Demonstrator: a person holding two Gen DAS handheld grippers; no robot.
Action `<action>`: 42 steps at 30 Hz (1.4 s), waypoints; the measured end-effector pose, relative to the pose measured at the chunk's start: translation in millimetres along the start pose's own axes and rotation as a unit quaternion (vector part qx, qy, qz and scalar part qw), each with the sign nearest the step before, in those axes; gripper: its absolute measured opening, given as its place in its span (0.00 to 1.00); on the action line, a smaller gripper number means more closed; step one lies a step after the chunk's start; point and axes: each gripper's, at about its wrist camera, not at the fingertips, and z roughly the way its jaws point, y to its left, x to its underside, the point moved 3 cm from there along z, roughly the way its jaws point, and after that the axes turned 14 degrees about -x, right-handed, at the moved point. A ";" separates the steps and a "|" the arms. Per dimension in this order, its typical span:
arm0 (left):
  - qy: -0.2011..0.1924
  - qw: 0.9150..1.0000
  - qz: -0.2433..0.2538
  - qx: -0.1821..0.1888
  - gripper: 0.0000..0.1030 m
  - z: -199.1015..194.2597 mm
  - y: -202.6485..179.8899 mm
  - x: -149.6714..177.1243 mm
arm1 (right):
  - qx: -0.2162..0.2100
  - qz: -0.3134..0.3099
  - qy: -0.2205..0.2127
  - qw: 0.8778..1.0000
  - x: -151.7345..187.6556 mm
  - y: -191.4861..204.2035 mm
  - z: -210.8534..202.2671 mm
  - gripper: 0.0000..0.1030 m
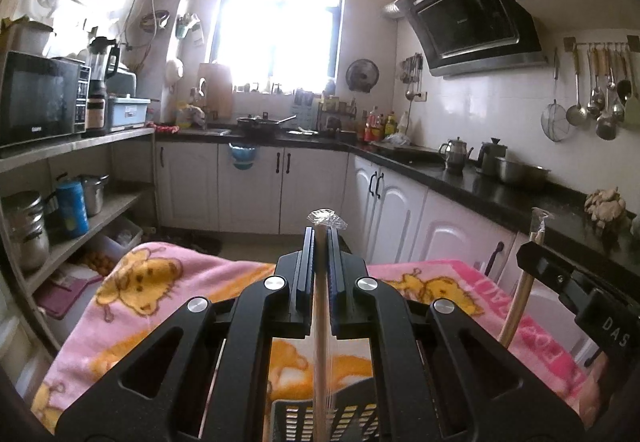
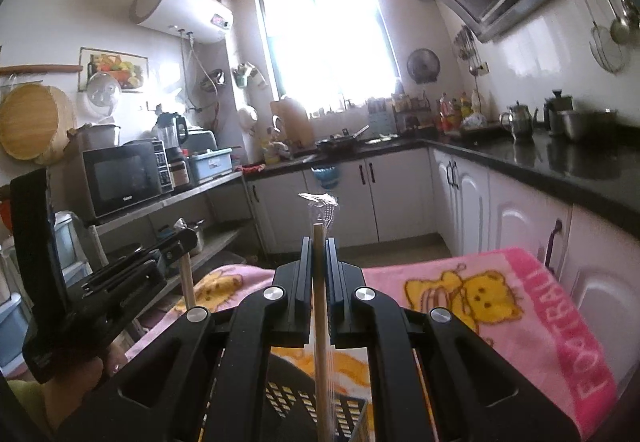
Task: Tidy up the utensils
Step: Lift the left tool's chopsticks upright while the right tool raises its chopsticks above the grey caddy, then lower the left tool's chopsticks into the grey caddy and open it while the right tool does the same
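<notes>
My left gripper (image 1: 320, 232) is shut on a pair of wooden chopsticks (image 1: 321, 322) in a clear plastic sleeve, held upright, its crinkled tip above the fingers. My right gripper (image 2: 319, 242) is shut on a second wrapped pair of chopsticks (image 2: 319, 282), also upright. Each gripper shows in the other's view: the right one (image 1: 532, 254) with its chopsticks (image 1: 520, 302) at the right edge, the left one (image 2: 180, 242) with its chopsticks (image 2: 186, 282) at the left. A black slotted utensil basket (image 1: 296, 422) sits below both, also in the right wrist view (image 2: 288, 398).
A pink blanket with yellow bears (image 1: 152, 282) covers the table under the basket, also seen in the right wrist view (image 2: 480, 290). White cabinets under a black countertop (image 1: 500, 194) run along the right. A shelf with a microwave (image 1: 36, 98) stands at the left.
</notes>
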 end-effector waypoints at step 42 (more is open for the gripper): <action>0.139 0.990 -0.008 0.024 0.64 -58.0 53.8 57.1 | 0.022 0.025 0.057 0.998 49.4 6.1 -40.0 0.33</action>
